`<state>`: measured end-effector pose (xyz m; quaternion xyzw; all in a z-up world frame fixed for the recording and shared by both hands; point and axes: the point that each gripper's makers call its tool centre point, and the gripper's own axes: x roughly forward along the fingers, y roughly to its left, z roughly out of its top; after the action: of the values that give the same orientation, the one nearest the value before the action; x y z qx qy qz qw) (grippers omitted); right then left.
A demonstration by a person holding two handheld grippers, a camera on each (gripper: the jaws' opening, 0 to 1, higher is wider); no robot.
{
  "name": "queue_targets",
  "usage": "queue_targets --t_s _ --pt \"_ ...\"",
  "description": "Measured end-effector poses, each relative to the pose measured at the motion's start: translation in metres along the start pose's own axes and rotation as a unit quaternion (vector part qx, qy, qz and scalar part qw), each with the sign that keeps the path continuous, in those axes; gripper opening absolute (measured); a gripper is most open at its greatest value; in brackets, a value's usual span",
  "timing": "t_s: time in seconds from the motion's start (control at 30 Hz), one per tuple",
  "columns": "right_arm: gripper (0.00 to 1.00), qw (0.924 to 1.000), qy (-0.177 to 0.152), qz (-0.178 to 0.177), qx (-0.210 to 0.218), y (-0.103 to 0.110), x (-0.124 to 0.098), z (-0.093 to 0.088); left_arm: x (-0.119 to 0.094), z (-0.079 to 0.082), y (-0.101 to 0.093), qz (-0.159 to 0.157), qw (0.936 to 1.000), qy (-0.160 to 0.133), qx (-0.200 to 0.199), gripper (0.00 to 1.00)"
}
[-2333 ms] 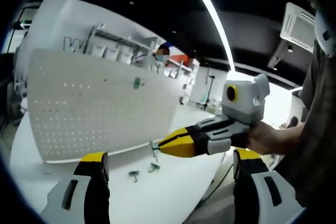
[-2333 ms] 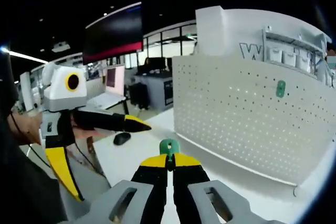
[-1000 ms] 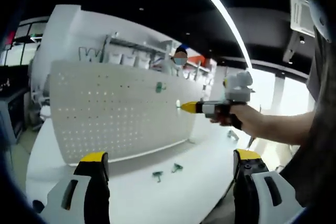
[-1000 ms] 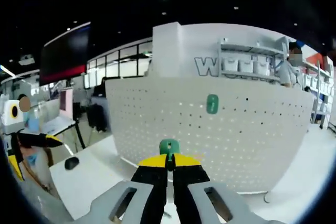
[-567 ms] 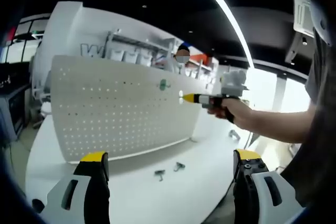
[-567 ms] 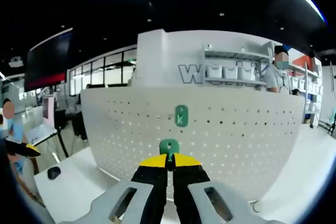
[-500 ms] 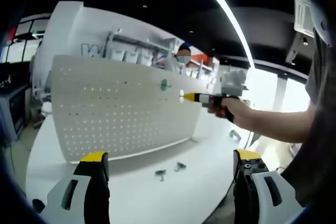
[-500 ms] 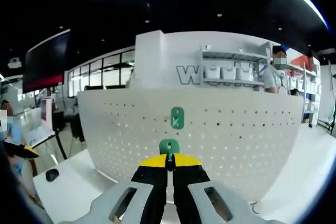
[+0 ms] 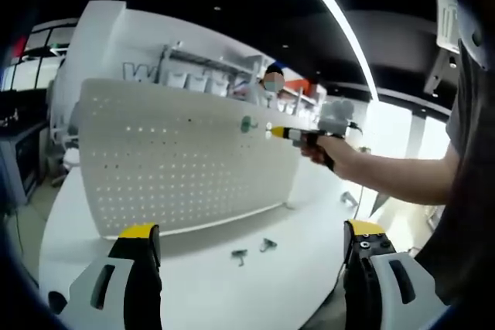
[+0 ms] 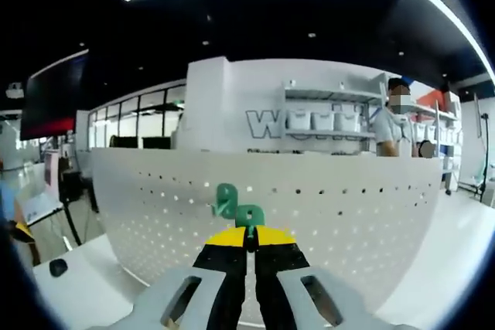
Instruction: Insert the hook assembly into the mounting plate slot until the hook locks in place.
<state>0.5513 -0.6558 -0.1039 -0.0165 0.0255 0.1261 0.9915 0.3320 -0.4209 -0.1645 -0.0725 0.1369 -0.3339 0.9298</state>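
A white pegboard (image 9: 186, 160) stands upright on a white table (image 9: 201, 291). One green hook (image 9: 247, 123) hangs high on the board. In the right gripper view my right gripper (image 10: 249, 231) is shut on a green hook (image 10: 249, 216), held just in front of the pegboard (image 10: 348, 214), right beside the mounted hook (image 10: 225, 200). The left gripper view has the right gripper (image 9: 271, 133) in a hand, its tip near the board's upper right. My left gripper (image 9: 251, 228) is open with nothing between its jaws. Two spare green hooks (image 9: 240, 254) (image 9: 267, 245) lie on the table before the board.
Behind the board, shelves with white bins (image 10: 325, 120) line a white wall, and a person (image 10: 396, 133) stands there. A dark mouse (image 10: 58, 267) lies on the table at the far left. The person's arm (image 9: 394, 179) reaches in from the right.
The right gripper has carried its hook up from the table and closer to the pegboard, next to the mounted hook. The left gripper stays open and nearly still.
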Motion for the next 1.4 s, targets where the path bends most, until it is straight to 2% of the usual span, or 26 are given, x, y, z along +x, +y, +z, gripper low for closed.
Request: queue_targets --t_s 0.33,0.53,0.67,0.93,1.4 --pt "0.0 0.9998 -0.012 -0.015 0.001 -0.014 0.01 0.005 0.0 0.009 0.005 0.005 1.0 -0.006 0.003 1.0" --pt "0.0 0.9994 -0.027 -0.022 0.002 -0.019 0.019 0.015 -0.002 0.016 0.008 0.01 0.9999 -0.012 0.004 1.0" --pt "0.0 0.999 -0.038 -0.023 0.002 -0.022 0.025 0.02 -0.003 0.014 0.013 0.016 0.9998 -0.013 -0.002 1.0" --pt "0.0 0.9989 -0.039 -0.026 0.002 -0.021 0.035 0.017 -0.004 0.012 0.018 0.023 0.9996 -0.012 -0.008 1.0" --pt "0.0 0.9987 -0.032 -0.038 0.012 -0.025 0.037 0.007 -0.002 0.014 0.022 0.022 0.9996 -0.012 -0.012 1.0"
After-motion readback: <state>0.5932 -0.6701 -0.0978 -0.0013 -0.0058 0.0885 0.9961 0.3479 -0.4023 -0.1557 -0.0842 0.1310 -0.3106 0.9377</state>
